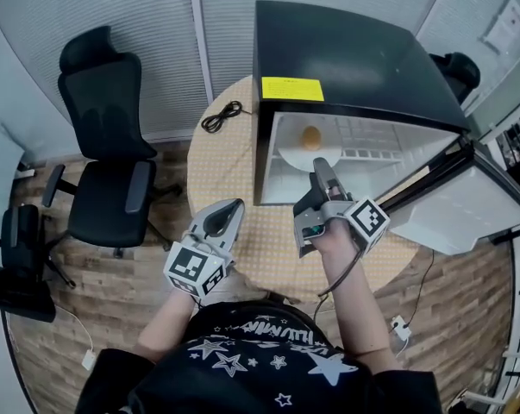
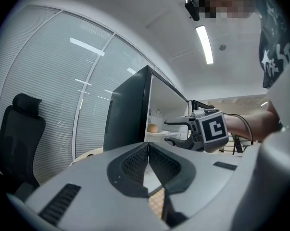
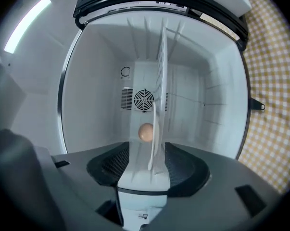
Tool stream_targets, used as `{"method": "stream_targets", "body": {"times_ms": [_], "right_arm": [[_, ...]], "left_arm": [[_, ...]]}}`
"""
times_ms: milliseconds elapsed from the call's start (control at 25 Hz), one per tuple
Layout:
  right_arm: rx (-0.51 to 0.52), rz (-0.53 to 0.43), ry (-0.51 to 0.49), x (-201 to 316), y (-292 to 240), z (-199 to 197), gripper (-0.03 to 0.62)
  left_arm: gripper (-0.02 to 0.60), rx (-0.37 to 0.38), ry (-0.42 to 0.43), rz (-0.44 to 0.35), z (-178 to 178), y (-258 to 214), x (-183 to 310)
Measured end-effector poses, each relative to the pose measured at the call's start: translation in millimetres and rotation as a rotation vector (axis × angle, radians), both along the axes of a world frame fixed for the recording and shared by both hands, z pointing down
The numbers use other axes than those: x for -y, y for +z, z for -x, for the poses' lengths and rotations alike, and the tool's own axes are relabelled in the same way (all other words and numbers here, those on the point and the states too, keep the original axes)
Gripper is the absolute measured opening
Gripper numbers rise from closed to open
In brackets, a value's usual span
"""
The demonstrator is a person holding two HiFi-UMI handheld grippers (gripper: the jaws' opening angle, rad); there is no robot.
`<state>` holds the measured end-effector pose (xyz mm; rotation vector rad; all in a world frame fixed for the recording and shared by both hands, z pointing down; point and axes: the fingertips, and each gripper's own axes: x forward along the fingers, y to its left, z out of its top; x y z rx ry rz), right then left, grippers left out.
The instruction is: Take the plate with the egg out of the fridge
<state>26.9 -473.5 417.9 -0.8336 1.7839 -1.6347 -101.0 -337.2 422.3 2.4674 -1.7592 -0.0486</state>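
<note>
Bearing one tan egg, the plate is white.

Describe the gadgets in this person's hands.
The left gripper and right gripper are grey plastic, each with two tapering jaws, dark mesh pads and a white cube bearing black square markers. A black cable trails from the right one. The top is black with white stars.

A black office chair is standing on the wood-plank floor, just beside a round table that is wearing a yellow checked cloth. A coiled black cable is lying on the cloth near the table's far edge. Closed blinds are lining the glass wall behind. A ceiling strip light is glowing overhead, and a small white adapter is resting on the floor.
</note>
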Motion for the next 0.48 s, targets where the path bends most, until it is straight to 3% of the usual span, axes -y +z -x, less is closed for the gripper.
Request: {"method": "stream_targets", "body": {"times_ms": [200,280,480], "right_arm": [[0.033,0.038,0.012,15.2,13.0,3.9,0.195],[-0.008,0.027,0.014,17.7,15.6,3.2,0.074],[0.021,0.055,0.031,19.6,18.3,0.6,0.058]], "left_arm": [[0.008,0.010,0.006,-0.009,-4.2,-3.4,-5.0],[0.008,0.015,0.004,-0.008,-3.8,-2.7,-7.8],[0.008,0.011,-0.009,0.001,-1.9,-0.2,-11.7]]}}
